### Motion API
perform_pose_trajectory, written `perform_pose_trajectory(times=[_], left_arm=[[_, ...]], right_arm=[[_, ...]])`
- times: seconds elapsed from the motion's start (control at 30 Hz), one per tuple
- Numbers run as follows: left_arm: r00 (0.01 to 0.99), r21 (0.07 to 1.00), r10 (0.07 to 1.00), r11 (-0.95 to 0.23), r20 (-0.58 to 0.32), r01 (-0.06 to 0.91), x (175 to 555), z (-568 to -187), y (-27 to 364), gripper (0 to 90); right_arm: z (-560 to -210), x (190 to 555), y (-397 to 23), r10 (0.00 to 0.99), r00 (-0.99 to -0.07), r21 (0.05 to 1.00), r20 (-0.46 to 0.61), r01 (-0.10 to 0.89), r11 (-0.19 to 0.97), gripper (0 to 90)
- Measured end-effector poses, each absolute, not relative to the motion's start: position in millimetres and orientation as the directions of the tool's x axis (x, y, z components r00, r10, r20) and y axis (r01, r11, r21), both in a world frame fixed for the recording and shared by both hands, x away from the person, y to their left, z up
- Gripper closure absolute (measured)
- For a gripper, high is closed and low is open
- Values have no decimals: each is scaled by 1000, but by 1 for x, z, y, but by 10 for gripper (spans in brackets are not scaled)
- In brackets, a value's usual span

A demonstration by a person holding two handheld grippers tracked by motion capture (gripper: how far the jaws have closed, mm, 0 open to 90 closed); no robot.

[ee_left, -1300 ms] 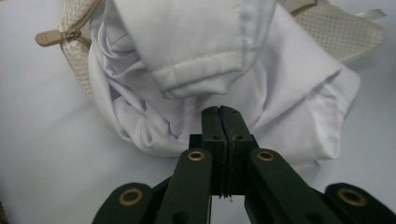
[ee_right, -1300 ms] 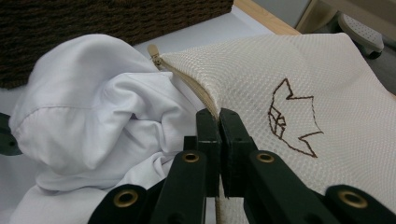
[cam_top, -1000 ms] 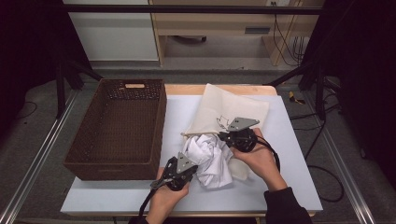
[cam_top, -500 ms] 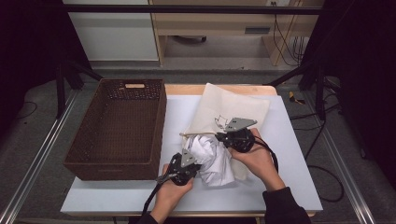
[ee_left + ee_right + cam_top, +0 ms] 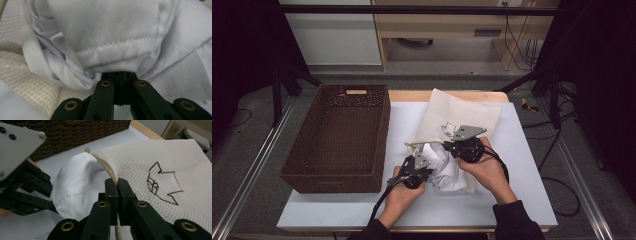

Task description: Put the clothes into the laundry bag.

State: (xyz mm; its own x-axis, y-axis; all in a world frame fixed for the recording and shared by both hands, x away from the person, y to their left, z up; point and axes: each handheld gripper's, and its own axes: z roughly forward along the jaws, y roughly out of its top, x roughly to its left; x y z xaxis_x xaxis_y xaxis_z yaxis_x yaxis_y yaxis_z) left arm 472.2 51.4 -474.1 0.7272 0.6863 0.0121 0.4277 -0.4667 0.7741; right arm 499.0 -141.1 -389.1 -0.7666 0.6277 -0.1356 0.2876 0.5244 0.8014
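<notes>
- Since it is loose mesh, the laundry bag (image 5: pixel 464 116) on the table (image 5: pixel 522 165) will likely sag unless its rim is held up.
- The white garment (image 5: pixel 447 167), half inside the bag mouth, looks light and floppy; a seam grips best.
- Right gripper (image 5: pixel 117 185): jaws clamped on the bag's rim.
- Left gripper (image 5: pixel 120 75): jaws pinching the garment's hem.

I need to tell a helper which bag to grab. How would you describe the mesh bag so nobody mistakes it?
Start at the brown wicker basket on the table's left. Right of it, on the white tabletop, lies the cream mesh bag. Unlike the plain white garment bunched at its mouth, it bears a brown line drawing.
</notes>
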Motion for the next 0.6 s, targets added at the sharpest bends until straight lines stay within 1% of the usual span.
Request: perform_pose_trajectory(times=[0.2, 0.6], left_arm=[[732, 771, 681, -483, 33, 414, 479, -475, 48, 900], [722, 780, 691, -473, 40, 409, 492, -476, 41, 900]], right_arm=[[-387, 498, -142, 630, -764, 803, -139, 285, 523, 881], [-391, 499, -143, 626, -765, 779, -153, 297, 553, 881]])
